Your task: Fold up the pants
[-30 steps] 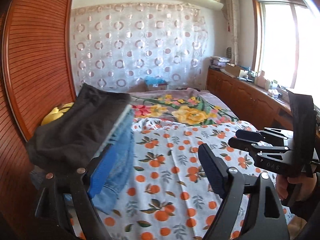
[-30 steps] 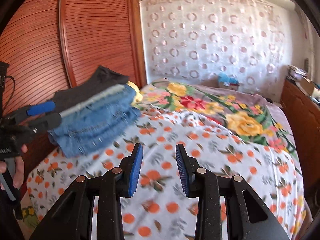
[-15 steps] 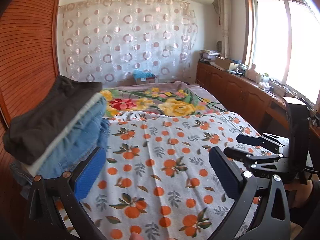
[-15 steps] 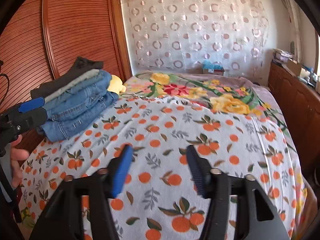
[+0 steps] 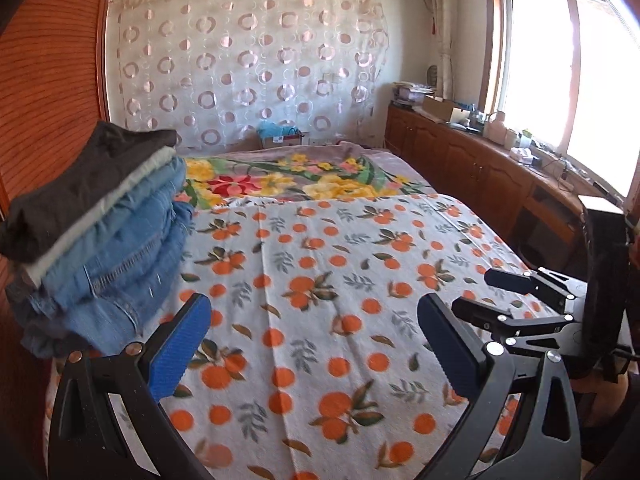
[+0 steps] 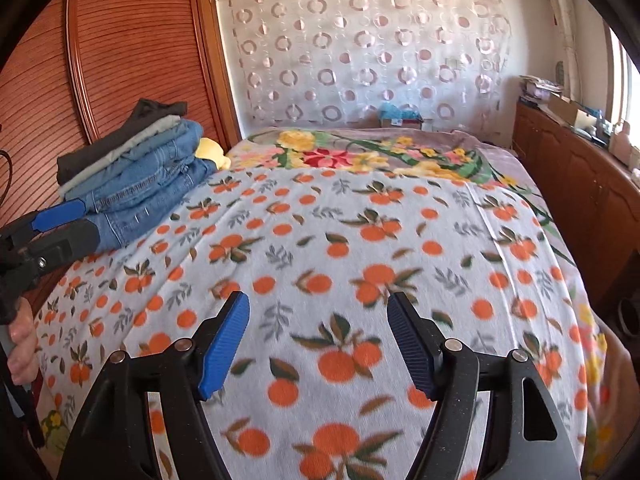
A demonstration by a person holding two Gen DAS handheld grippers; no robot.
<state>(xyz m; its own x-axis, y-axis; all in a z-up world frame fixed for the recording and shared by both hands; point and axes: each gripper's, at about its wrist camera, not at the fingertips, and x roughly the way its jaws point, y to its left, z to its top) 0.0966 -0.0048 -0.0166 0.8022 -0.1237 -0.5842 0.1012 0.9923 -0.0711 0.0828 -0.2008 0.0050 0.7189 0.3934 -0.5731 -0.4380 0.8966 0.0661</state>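
Pants [image 6: 132, 176] sit folded in a stack at the bed's [image 6: 400, 240] left edge; left gripper [image 5: 312, 344] and right gripper [image 6: 318, 340] hang released, grasping nothing. We judge the step a retreat: withdraw level, clear of the stack.

One stack of folded pants [image 6: 132, 176], left of frame: four or so layers — one dark [image 6: 120, 136], one pale grey-green [image 6: 124, 148], two blue denim [image 6: 152, 192]; exact count uncertain. One yellow soft item [image 6: 212, 152] just behind stack. Two claws: left claw [image 5: 312, 344] and right claw [image 6: 320, 340], each two fingers, blue pads, spread apart, empty. One orange-print blanket [image 6: 360, 240], one floral blanket [image 6: 360, 152]. One bed. One counter [image 5: 500, 160], right of frame; small items on it too many to count.
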